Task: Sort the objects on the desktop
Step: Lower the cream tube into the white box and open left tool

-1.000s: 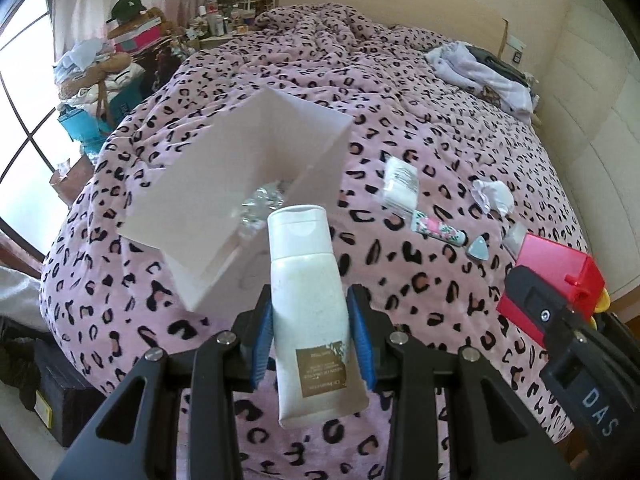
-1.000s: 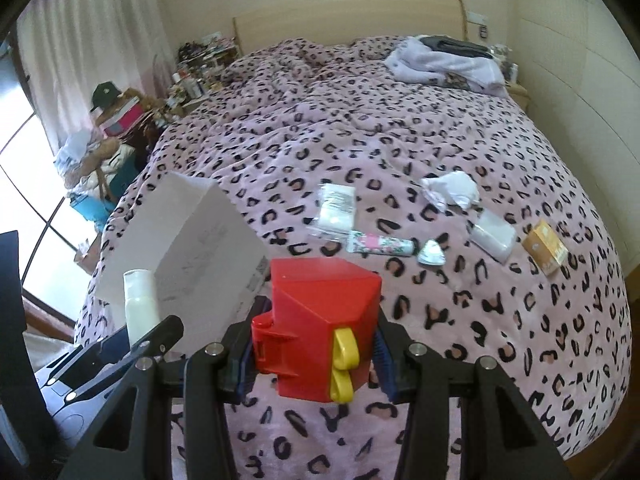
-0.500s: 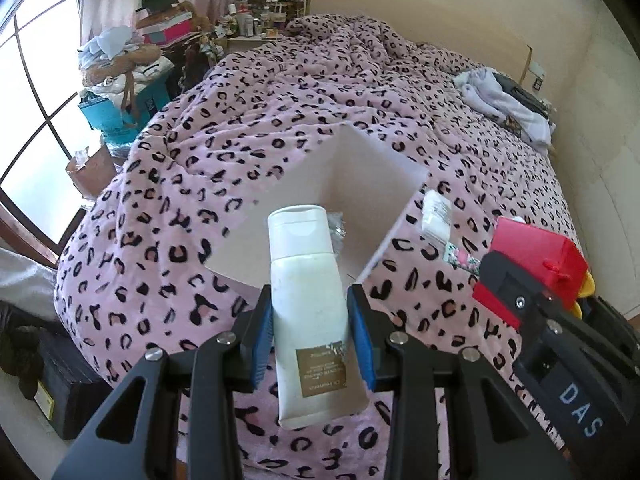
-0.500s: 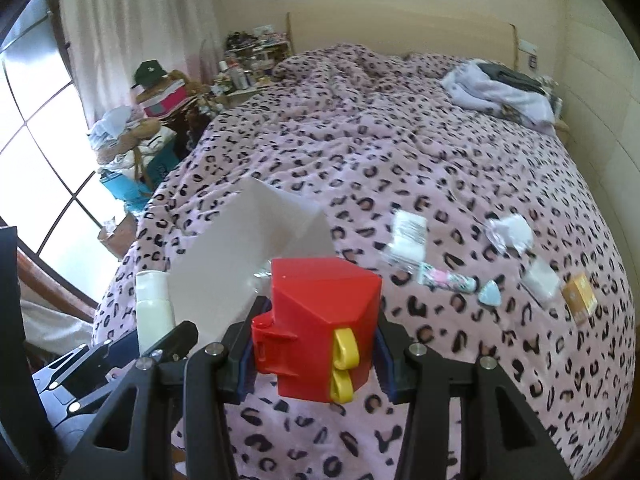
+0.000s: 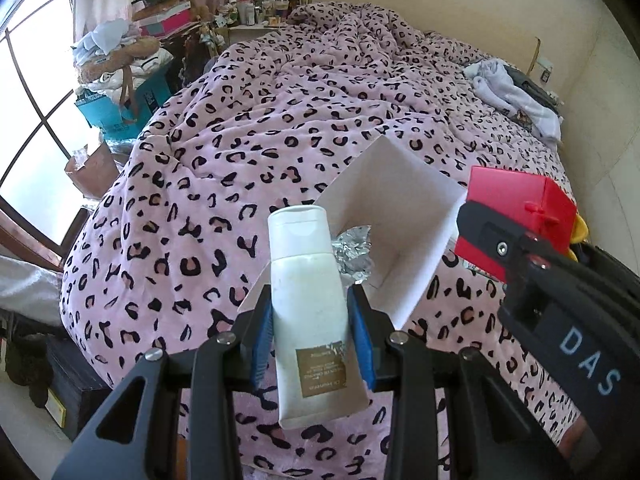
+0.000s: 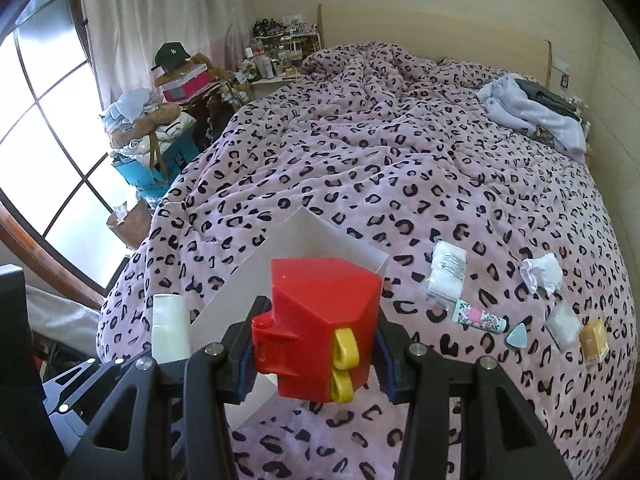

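Left gripper [image 5: 310,336]: you had it clenched on the white bottle [image 5: 308,308], blue pads on both sides; bottle's base ran below the pads, label print too small to read.
Right gripper [image 6: 316,344]: you had it clamped on the red box [image 6: 320,320] w/ yellow knobs; pads mostly hidden behind the box.
White carton [image 5: 400,236]: open, lay on the leopard blanket [image 5: 280,128] just past the bottle; near wall cut off by bottle & left gripper.
Foil wad [image 5: 354,250]: crumpled, sat inside the carton, partly hidden by the bottle.
Loose items, right wrist view: tissue pack [image 6: 447,276], floral tube [image 6: 478,317], blue triangle [image 6: 518,336], white crumple [image 6: 542,274], small white packet [image 6: 564,322], tan packet [image 6: 594,338], all on the blanket right of the carton; couldn't ID the last two.
Far corner: clothes pile [image 6: 532,114], contents unclear.
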Available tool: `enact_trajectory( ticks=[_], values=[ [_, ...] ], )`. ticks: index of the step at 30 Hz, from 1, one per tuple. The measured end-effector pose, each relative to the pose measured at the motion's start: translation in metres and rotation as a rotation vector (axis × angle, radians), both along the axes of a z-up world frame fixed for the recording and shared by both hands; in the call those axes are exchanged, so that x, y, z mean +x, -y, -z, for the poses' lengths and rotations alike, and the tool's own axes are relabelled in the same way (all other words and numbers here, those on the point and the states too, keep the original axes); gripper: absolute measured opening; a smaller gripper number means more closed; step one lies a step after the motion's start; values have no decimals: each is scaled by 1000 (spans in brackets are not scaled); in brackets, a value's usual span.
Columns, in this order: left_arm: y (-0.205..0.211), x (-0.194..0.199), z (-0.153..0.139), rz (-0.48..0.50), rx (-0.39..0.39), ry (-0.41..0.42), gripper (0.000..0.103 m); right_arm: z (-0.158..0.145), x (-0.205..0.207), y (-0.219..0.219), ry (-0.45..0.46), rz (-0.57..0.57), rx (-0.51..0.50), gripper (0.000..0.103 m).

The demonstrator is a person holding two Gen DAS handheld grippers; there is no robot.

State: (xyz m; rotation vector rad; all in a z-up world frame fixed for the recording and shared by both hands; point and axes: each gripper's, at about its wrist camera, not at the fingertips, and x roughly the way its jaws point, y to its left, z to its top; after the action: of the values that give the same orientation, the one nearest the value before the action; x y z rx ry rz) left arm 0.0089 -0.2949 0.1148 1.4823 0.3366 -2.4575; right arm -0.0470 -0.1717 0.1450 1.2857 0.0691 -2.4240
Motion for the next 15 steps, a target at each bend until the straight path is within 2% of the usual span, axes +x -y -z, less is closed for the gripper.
enact_trajectory(
  ticks=[15],
  values=[
    [-1, -27, 30, 20, 13, 35, 36, 13, -10, -16, 18, 34, 1, 48]
  ],
)
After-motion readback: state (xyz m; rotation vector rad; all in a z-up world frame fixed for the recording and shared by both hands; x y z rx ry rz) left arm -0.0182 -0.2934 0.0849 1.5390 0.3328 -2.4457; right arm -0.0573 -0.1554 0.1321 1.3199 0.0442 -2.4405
